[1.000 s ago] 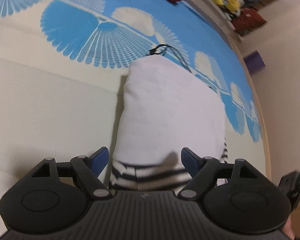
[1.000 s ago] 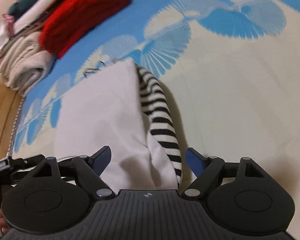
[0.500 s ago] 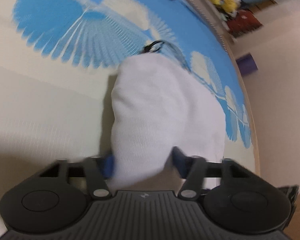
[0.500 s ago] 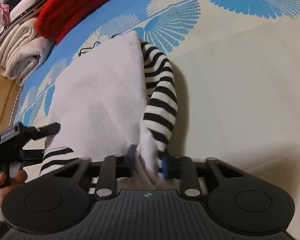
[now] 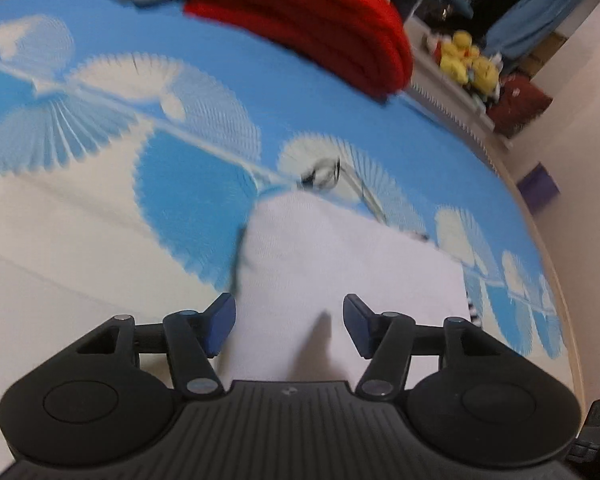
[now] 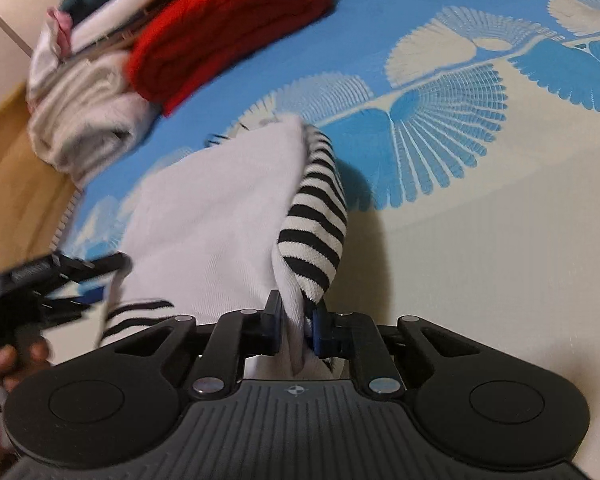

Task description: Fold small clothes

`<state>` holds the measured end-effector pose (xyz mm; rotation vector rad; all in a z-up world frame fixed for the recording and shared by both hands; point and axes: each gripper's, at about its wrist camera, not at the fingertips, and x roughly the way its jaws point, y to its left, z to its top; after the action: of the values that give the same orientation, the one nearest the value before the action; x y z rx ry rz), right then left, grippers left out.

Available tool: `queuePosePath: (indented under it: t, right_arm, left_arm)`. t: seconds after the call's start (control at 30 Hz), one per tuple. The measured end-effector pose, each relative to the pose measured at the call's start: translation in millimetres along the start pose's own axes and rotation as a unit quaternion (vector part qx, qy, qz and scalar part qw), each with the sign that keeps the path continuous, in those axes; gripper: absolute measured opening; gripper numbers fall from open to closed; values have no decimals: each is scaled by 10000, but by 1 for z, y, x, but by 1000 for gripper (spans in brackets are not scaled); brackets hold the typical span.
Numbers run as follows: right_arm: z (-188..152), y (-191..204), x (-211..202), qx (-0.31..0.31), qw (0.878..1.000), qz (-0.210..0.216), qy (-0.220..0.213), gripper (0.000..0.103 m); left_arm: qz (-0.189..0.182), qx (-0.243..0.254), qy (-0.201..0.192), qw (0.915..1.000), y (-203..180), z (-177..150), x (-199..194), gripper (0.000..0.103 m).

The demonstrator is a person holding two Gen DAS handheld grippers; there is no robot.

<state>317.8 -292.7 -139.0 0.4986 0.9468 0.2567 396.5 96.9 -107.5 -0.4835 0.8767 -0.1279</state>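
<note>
A small white garment [image 5: 340,264] with black-and-white striped sleeves lies on the bed cover. My left gripper [image 5: 288,320] sits over its near edge. Its jaws are opening, the white cloth lies between them, and the pads [image 5: 220,320] do not visibly pinch it. In the right wrist view, the same garment [image 6: 212,216] is raised at its near edge, and a striped sleeve [image 6: 316,236] hangs curled on its right side. My right gripper [image 6: 296,324] is shut on a fold of white cloth there. The left gripper [image 6: 104,278] shows at the left, held by a hand.
A blue and cream patterned bed cover [image 5: 100,160] lies underneath. A folded red knit [image 6: 220,28] and a stack of pale folded clothes [image 6: 84,120] sit at the far edge. Yellow plush toys [image 5: 464,60] and a purple box [image 5: 538,188] lie beyond the bed. Wooden floor [image 6: 16,168] shows at left.
The right gripper shut on the garment's edge and lifted it. The left gripper closed on the white cloth, then widened. Both moved toward the far pile, and the striped hem left the left view.
</note>
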Motion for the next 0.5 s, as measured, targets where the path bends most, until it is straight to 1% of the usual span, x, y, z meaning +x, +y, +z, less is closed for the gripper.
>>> queuePosePath:
  t: [0.03, 0.1, 0.13, 0.2, 0.23, 0.27, 0.3, 0.33, 0.37, 0.43, 0.5]
  right_arm:
    - [0, 1, 0, -1, 9999, -113, -3, 22]
    - [1, 2, -6, -34, 9994, -347, -90, 24]
    - [2, 2, -11, -33, 9992, -361, -151, 26]
    - [3, 6, -24, -179, 9988, -333, -298, 26]
    - [3, 11, -29, -332, 9985, -270, -345, 27]
    - [3, 14, -32, -459, 9982, -180, -334, 31]
    - [0, 17, -34, -590, 9979, -45, -246, 36]
    - [-2, 19, -32, -692, 9975, 7, -133, 46]
    - [-6, 22, -28, -834, 9965, -29, 42, 49]
    - [-12, 23, -21, -925, 9952, -173, 272, 49]
    - [-14, 21, -20, -840, 9956, -265, 317, 49]
  left_arm:
    - [-76, 83, -15, 9999, 0, 1, -8, 63]
    - [-265, 313, 136, 9991, -3, 0, -18, 62]
    - [-319, 508, 220, 9980, -9, -3, -21, 61]
    - [-327, 989, 367, 9939, -19, -11, -26, 61]
    - [-304, 1218, 419, 9912, -23, -17, -27, 57]
    - [-254, 1462, 470, 9878, -28, -24, -27, 55]
    - [-214, 1665, 538, 9843, -33, -29, -26, 52]
    - [-179, 1808, 611, 9815, -37, -34, -24, 51]
    - [-141, 1912, 661, 9792, -38, -40, -23, 51]
    - [-74, 2015, 680, 9771, -39, -49, -23, 50]
    - [-113, 2004, 651, 9775, -38, -53, -31, 50]
